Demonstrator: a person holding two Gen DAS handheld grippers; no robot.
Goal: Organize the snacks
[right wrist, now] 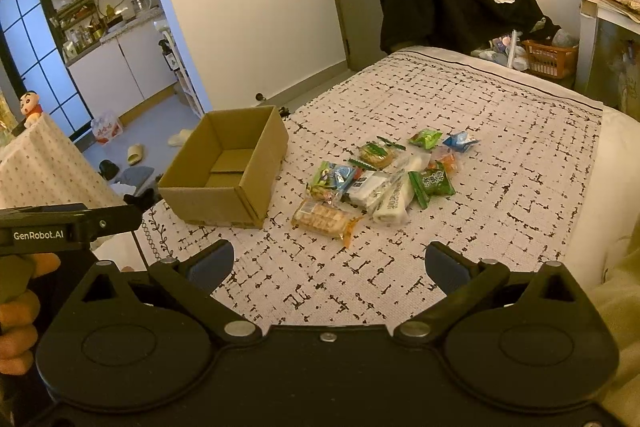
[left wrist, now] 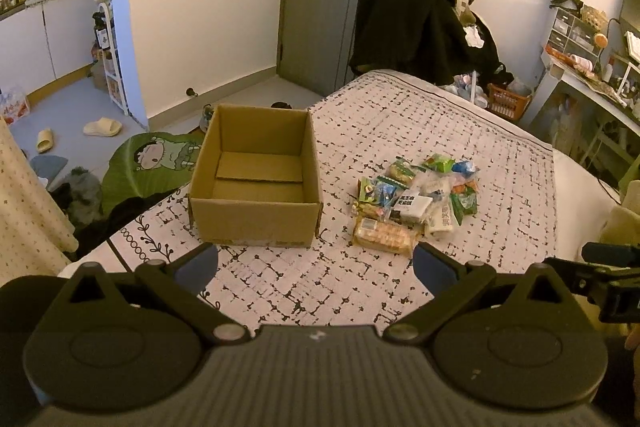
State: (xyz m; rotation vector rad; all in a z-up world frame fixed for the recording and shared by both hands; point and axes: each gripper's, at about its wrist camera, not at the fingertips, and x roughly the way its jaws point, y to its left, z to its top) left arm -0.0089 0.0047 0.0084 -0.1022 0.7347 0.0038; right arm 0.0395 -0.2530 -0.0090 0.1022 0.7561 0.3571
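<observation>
An open, empty cardboard box stands on the patterned bed cover; it also shows in the right wrist view. To its right lies a pile of several wrapped snacks, also in the right wrist view, with an orange-wrapped cracker pack nearest me. My left gripper is open and empty, held above the cover in front of the box and pile. My right gripper is open and empty, in front of the pile.
The bed cover ends at the left edge beside the box, with a green cartoon cushion below it. A chair heaped with dark clothes stands past the far end. A desk and orange basket are at the right.
</observation>
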